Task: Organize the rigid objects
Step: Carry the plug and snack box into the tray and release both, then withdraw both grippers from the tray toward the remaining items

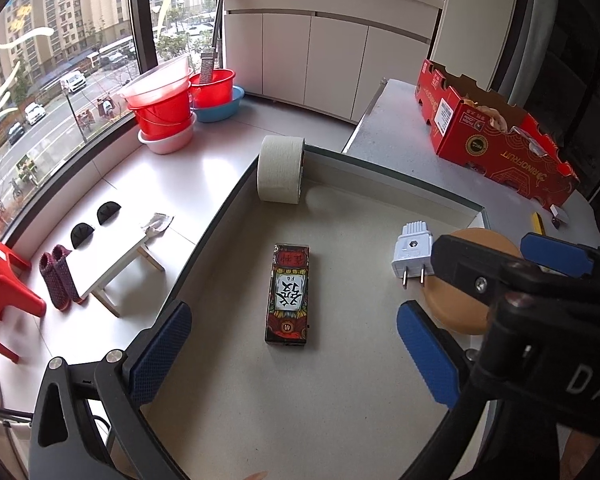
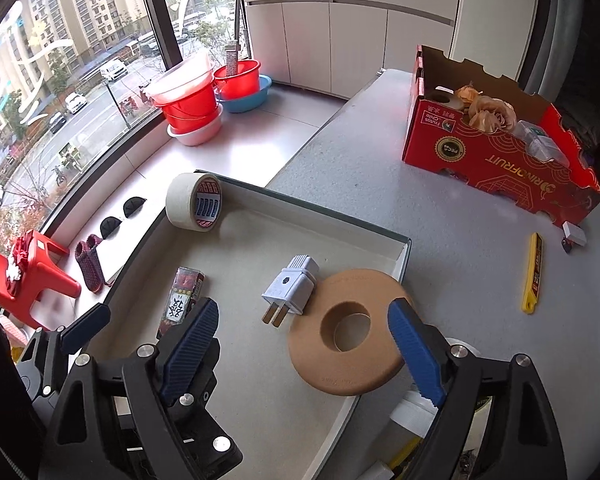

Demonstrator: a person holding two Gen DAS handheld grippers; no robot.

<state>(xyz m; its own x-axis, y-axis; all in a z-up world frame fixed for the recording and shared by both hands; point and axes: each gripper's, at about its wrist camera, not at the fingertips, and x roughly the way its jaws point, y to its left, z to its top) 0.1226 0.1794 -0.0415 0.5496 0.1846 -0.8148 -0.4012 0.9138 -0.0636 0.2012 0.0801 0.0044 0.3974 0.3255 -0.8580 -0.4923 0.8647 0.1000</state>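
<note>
A shallow beige tray [image 1: 380, 168] [image 2: 324, 216] holds a masking tape roll [image 1: 280, 174] [image 2: 194, 206] standing in its far corner, a red patterned box [image 1: 289, 294] [image 2: 182, 300], a white plug adapter [image 1: 414, 252] [image 2: 290, 290] and a tan cork ring [image 1: 456, 304] [image 2: 348, 330] resting over the tray's right rim. My left gripper [image 1: 294, 350] is open above the box. My right gripper [image 2: 304, 344] is open, low over the tray, beside the plug and ring; it also shows in the left wrist view [image 1: 512, 264].
A red cardboard box [image 1: 496, 136] [image 2: 500, 152] with flowers and clutter stands far right on the grey table. A yellow utility knife [image 2: 534, 272] and a small white block [image 2: 574, 234] lie right of the tray. Basins [image 2: 192, 100] and a red stool [image 2: 24, 280] are on the floor.
</note>
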